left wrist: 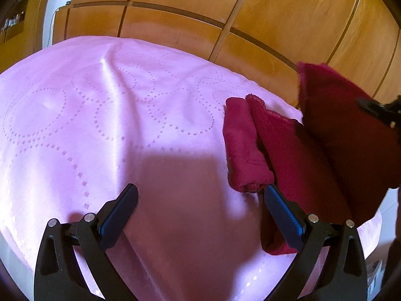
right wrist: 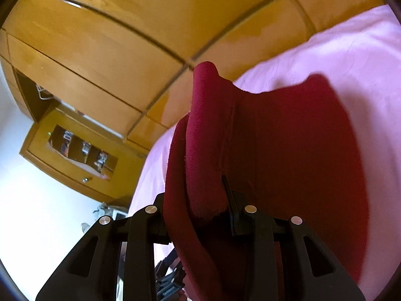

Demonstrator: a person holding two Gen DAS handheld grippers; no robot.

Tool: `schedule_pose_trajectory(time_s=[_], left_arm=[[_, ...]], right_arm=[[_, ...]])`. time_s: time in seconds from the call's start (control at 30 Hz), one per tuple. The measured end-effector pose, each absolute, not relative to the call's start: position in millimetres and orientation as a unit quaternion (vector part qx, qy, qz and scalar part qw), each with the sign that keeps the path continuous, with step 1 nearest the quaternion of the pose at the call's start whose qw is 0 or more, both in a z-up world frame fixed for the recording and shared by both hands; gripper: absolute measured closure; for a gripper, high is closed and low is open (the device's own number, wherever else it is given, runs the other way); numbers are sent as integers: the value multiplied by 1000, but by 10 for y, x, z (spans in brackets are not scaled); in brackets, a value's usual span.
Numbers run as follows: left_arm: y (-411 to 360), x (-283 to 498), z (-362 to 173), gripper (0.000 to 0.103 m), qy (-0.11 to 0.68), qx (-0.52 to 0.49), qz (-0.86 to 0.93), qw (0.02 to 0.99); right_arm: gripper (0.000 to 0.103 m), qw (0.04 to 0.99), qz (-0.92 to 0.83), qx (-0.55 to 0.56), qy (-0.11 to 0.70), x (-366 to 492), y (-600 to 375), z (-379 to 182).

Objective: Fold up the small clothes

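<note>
Your left gripper (left wrist: 200, 195) stands spread wide with nothing between its fingers, only shaded pink bedspread (left wrist: 100, 105) below them. Just off the tip of its right-hand finger (left wrist: 278, 205) lies the dark red garment (left wrist: 250, 150): a folded, rolled-up part rests flat on the spread ahead of that fingertip, and a second layer runs alongside it, passing under the finger's outer side. Further out to that side the same cloth rises off the bed in a broad hanging sheet, where the black tip of your right gripper (left wrist: 381, 113) shows against it.

In the right wrist view, your right gripper (right wrist: 200, 215) is clenched on that garment (right wrist: 288, 150). Thick folds of red fabric fill the gap between the fingers, bulge up past them and drape over the right-hand one, hiding most of its pad. The cloth blocks most of the view ahead.

Beyond the fingers of both grippers the bedspread ends at a wall of glossy wooden cabinet doors (left wrist: 225, 12). Far off to the left of the right gripper sits a wooden shelf unit (right wrist: 75, 150) holding small items, too blurred to identify.
</note>
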State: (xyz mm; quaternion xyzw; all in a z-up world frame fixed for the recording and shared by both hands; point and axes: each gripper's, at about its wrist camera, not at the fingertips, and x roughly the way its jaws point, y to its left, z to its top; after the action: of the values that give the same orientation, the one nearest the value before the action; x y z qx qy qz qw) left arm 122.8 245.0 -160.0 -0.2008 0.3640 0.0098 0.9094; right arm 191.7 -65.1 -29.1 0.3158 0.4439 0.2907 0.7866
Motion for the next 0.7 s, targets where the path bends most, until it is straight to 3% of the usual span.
schedule_pose_trajectory(time_s=[0.43,0.53,0.57,0.7], left_arm=[[2433,1151,-1604,2,364,-196,9,911],[2440,1159,-1604,2,364,-197,9,910],[2444,1159,-1601,2,363,-198,9,910],[2492,1084,-1579,2,350,-219,0,911]], right_arm=[[70,779,274,276,491,1832,-137,-768],[51,780,287,273,484,1816,-98,-743],[38,774,300,281,481,1806,-94,-745],[31,765,349,294,455,1725,-79,-611]])
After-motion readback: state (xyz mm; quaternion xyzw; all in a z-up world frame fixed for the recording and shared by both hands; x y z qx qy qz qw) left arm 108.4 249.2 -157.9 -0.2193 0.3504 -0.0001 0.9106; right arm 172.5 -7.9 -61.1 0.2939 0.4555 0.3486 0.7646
